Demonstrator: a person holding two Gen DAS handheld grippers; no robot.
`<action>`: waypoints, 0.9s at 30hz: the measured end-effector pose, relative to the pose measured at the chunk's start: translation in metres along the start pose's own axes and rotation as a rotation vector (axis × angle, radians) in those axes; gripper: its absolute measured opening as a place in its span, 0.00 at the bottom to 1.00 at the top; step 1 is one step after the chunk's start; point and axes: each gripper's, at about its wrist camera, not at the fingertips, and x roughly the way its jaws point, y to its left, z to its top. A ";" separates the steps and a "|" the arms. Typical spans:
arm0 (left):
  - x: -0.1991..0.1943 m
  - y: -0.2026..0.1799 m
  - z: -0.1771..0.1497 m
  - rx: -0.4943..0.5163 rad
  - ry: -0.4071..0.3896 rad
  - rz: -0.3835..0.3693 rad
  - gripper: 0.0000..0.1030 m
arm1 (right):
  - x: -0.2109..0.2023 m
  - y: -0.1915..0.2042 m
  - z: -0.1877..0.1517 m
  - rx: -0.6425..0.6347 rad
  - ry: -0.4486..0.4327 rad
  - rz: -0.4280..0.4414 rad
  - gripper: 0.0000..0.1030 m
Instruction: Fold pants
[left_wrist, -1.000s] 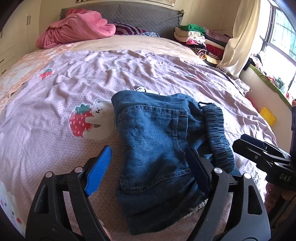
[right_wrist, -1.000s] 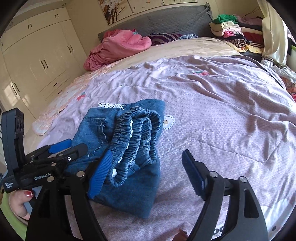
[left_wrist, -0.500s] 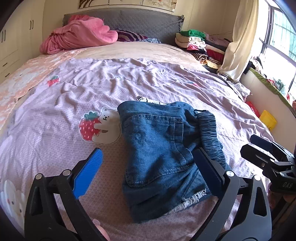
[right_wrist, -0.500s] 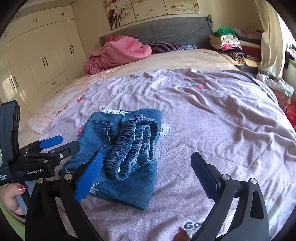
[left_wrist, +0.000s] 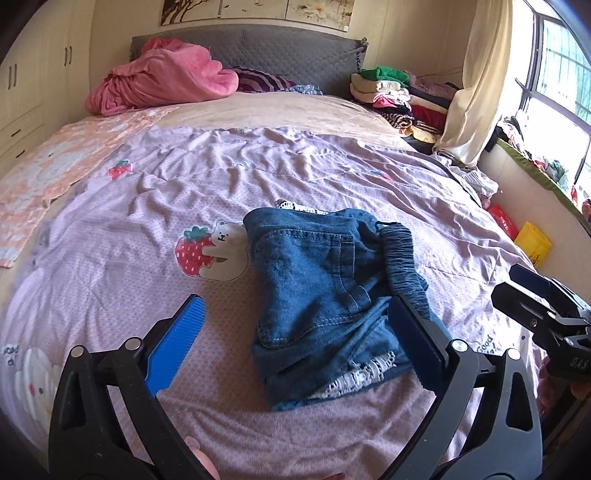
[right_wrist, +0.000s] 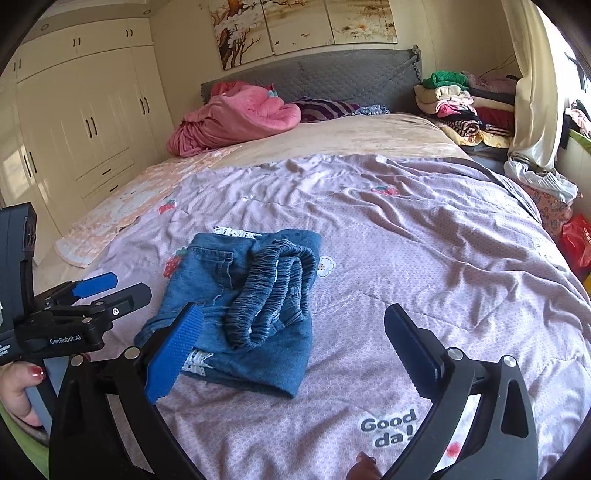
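The left gripper hangs over the bed with its fingers spread wide and holding nothing. The right gripper is likewise released and empty, its fingers apart above the lilac quilt.

The denim pants lie on the quilt as a compact folded bundle. In the left wrist view it sits between the left fingers, nearer the right-hand one and just beyond the tips; in the right wrist view it lies ahead of the left-hand finger, with bare quilt in front of the other.

The fold looks essentially finished, so the step in hand seems to be letting go and checking the result. Doing that well probably means lifting both grippers straight clear, so no finger snags the loose elastic waistband coiled on top or the frayed white hem at the near edge.

The bundle's long axis runs away from the grippers, near hem to far edge, where a white trim peeks out. The waistband runs along the bundle's right side, parallel to that axis.

Farther off, a pink blanket is heaped at the grey headboard.
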 end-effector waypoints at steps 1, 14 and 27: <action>-0.003 -0.001 -0.001 0.001 -0.002 0.001 0.90 | -0.001 0.001 0.000 -0.002 -0.002 -0.001 0.95; -0.040 -0.001 -0.033 0.001 -0.006 0.022 0.90 | -0.036 0.009 -0.023 -0.020 0.001 -0.024 0.95; -0.059 -0.008 -0.086 0.024 0.049 0.035 0.90 | -0.059 0.017 -0.060 -0.030 0.044 -0.045 0.95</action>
